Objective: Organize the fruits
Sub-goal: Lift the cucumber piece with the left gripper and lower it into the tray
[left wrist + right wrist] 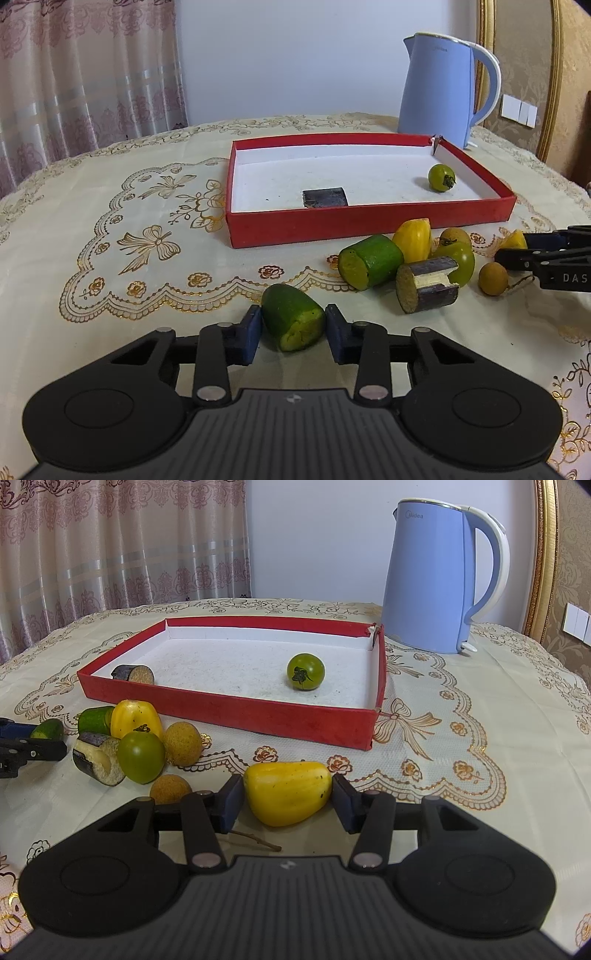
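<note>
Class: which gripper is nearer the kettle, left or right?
Right. The kettle looms larger ahead of the right gripper; from the left gripper it stands smaller, beyond the tray.

The right gripper (288, 801) clamps a yellow fruit (287, 792) on the tablecloth (461, 775). At twelve o'clock, a red tray (258, 716) holds a green tomato (306, 672); at one o'clock stands a blue kettle (428, 579).
</note>
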`<state>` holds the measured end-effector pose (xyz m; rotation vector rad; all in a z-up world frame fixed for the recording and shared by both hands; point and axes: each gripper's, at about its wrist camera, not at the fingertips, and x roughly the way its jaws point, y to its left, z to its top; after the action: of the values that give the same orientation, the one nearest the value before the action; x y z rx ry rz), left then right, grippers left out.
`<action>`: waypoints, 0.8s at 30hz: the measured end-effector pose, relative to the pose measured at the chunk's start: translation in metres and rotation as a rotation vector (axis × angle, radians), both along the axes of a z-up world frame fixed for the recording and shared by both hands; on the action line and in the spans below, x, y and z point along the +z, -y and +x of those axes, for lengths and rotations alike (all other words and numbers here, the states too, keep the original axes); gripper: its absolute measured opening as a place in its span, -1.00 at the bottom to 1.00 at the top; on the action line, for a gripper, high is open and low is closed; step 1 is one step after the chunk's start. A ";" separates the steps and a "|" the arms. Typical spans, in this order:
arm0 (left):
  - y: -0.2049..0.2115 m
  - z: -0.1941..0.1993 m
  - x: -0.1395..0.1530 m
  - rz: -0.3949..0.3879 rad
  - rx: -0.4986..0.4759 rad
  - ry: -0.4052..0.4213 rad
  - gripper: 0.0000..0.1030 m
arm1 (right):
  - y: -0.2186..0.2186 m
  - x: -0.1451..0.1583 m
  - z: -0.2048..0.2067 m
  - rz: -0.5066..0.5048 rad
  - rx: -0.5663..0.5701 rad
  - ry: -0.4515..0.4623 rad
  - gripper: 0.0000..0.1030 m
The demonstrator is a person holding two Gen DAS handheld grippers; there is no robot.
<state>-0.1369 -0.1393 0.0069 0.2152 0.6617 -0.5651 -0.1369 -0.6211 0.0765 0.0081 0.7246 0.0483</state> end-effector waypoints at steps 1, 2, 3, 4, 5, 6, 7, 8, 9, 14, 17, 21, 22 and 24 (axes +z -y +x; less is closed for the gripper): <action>0.000 0.000 0.000 -0.001 0.000 0.001 -0.31 | 0.000 0.000 0.000 0.000 0.000 0.000 -0.04; -0.001 0.000 0.000 -0.006 0.001 0.000 -0.31 | 0.000 0.000 0.000 0.000 0.000 0.000 -0.04; -0.001 0.000 0.000 -0.011 0.003 -0.001 -0.31 | 0.000 0.000 0.000 0.001 0.000 0.000 -0.04; -0.001 0.000 0.000 -0.014 0.003 0.000 -0.31 | 0.000 0.000 0.000 0.003 0.000 0.000 -0.04; -0.002 -0.001 0.001 -0.022 0.003 0.002 -0.31 | 0.000 0.000 0.000 0.003 0.000 0.001 -0.04; -0.002 -0.002 0.003 -0.030 0.001 0.008 -0.31 | 0.000 0.000 0.000 0.004 0.000 0.001 -0.04; -0.002 -0.002 0.004 -0.032 0.000 0.015 -0.31 | 0.000 0.000 0.000 0.004 0.000 0.001 -0.04; -0.002 -0.004 0.007 -0.036 -0.002 0.024 -0.31 | 0.001 0.000 0.000 0.004 0.000 0.001 -0.04; -0.002 -0.005 0.010 -0.040 -0.004 0.033 -0.31 | 0.001 0.000 0.000 0.005 -0.001 0.001 -0.04; 0.005 -0.005 0.030 -0.042 -0.034 0.097 -0.31 | 0.001 0.000 0.000 0.005 -0.001 0.001 -0.04; 0.016 0.006 0.046 -0.037 -0.050 0.136 -0.31 | 0.001 0.000 0.000 0.010 -0.001 0.002 -0.04; 0.040 0.032 0.062 -0.039 -0.061 0.171 -0.31 | 0.000 0.000 0.000 0.004 -0.001 0.002 -0.04; 0.047 0.038 0.064 -0.039 -0.062 0.182 -0.31 | 0.000 0.000 0.000 0.001 0.000 0.001 -0.04; 0.059 0.054 0.066 -0.047 -0.054 0.189 -0.31 | -0.002 -0.001 0.000 -0.007 0.000 0.001 -0.04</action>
<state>-0.0833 -0.1986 0.0727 0.2399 0.4597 -0.6034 -0.1367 -0.6195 0.0757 0.0016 0.7238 0.0461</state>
